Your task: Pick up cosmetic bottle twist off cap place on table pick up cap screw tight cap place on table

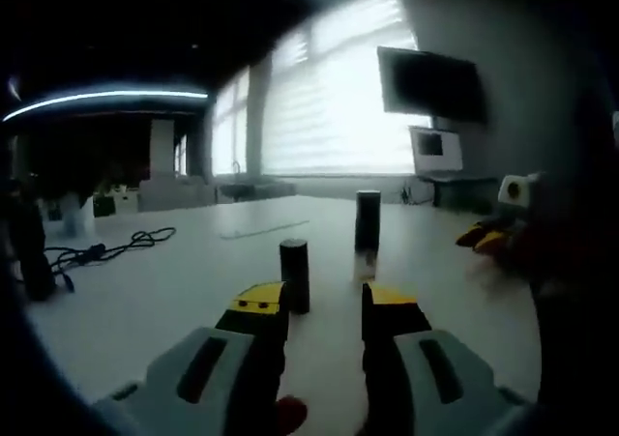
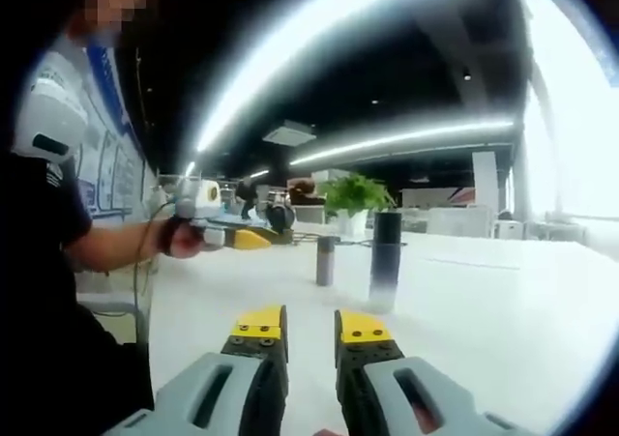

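Two dark cylinders upright on table: tall bottle (image 1: 368, 225), short cap (image 1: 294, 274) apart.

A: What does the surface (image 1: 174, 281) look like?
B: Smooth and pale, with a soft sheen; window light glares off it.
A: The cosmetic bottle (image 1: 367, 223)?
B: Dark and smooth above, with a paler, frosted-looking band at its base. In the right gripper view the bottle (image 2: 386, 252) reads the same.
A: The cap (image 1: 294, 274)?
B: Dark, matt, no clear highlights.
A: And the left tool (image 1: 324, 310)?
B: Grey moulded plastic, matt, with yellow plastic tips and black inner faces. The right tool (image 2: 309, 328) matches it.
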Demonstrator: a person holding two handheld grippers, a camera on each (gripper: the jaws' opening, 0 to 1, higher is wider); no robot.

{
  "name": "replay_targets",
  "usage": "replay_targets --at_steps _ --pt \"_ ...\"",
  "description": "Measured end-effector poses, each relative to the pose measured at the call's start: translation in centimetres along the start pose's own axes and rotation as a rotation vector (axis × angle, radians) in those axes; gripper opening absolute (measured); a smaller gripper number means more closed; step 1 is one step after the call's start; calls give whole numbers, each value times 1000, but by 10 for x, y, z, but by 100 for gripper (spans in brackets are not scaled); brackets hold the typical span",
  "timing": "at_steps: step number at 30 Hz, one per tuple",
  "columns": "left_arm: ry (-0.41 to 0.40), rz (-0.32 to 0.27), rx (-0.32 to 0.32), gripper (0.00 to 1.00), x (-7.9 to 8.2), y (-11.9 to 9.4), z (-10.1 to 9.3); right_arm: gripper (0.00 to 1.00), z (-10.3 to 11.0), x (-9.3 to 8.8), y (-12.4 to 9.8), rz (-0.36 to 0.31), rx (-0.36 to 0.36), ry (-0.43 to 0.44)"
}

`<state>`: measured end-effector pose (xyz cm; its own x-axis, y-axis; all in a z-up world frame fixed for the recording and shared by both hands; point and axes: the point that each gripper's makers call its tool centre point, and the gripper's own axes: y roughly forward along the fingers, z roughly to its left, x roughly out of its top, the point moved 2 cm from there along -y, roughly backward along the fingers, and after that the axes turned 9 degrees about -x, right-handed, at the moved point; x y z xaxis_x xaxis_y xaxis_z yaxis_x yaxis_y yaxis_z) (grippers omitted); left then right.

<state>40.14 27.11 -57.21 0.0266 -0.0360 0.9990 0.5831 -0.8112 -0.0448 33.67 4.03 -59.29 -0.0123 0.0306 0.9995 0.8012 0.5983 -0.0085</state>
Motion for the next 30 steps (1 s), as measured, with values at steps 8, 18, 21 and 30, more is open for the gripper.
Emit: replay_targets --at_steps 8,18,21,30 --pt "-8 -4 28 20 -8 -18 -6 11 -4 -1 1 12 -14 29" --pt "-2 22 24 19 -20 -32 -23 10 -3 -3 2 22 -12 25" --pt "-14 25 20 19 -26 -34 -24 10 -1 -4 2 28 -8 23" --pt "12 10 -5 19 -28 -28 -27 11 -2 -5 3 35 -18 19"
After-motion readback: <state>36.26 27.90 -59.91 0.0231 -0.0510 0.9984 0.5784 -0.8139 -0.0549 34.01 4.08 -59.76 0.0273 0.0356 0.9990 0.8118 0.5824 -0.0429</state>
